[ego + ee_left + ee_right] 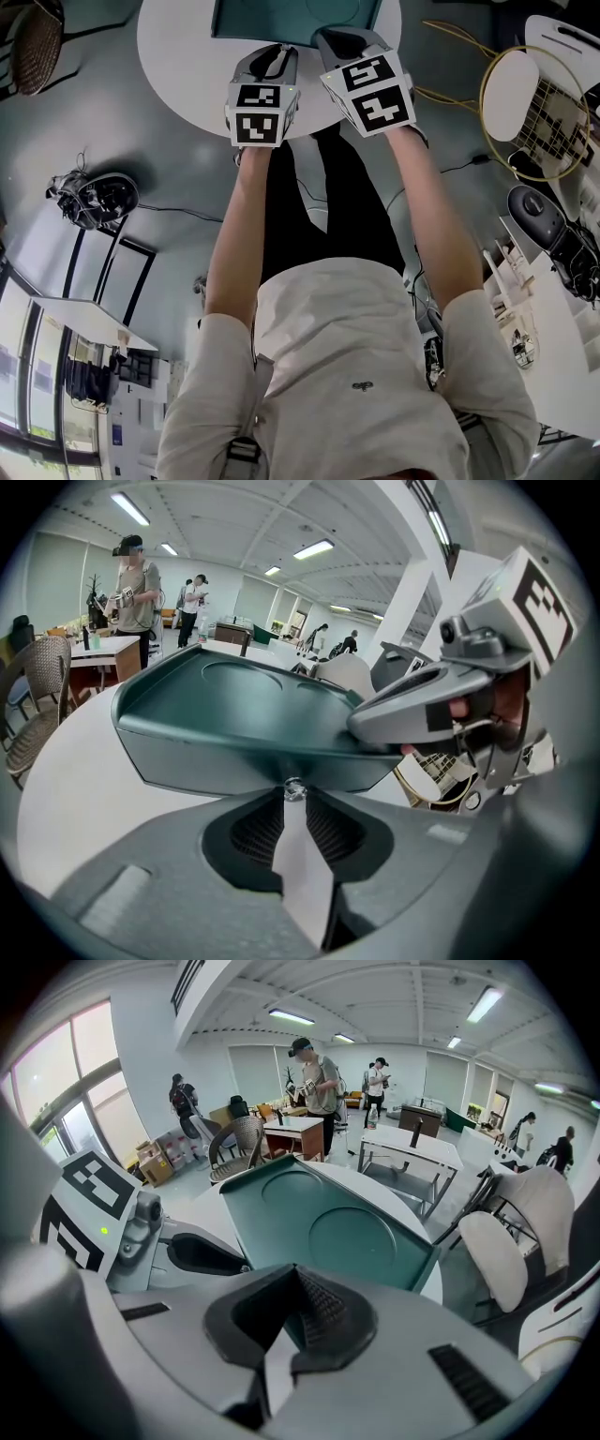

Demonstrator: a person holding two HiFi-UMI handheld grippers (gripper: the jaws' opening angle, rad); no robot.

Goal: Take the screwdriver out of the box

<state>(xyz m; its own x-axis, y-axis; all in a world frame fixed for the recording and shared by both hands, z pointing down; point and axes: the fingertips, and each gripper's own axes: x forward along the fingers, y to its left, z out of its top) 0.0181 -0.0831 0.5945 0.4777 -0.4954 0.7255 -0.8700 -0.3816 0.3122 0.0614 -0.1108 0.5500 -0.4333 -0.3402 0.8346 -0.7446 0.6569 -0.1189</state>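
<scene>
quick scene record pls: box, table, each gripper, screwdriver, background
box: teal box, looks closed, on the table
table: round white table
left gripper: jaws shut on a small metal clasp at the box's front edge
right gripper: at the box's near edge, jaws together, nothing seen between them
screwdriver: not visible
background: people standing at other tables

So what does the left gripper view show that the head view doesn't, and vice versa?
Left gripper view only: its fingers pinching a small metal latch on the front of the teal box. Head view only: the person's arms and shirt, seen from above. Both: the teal box, the white table and the right gripper at the box's edge.
</scene>
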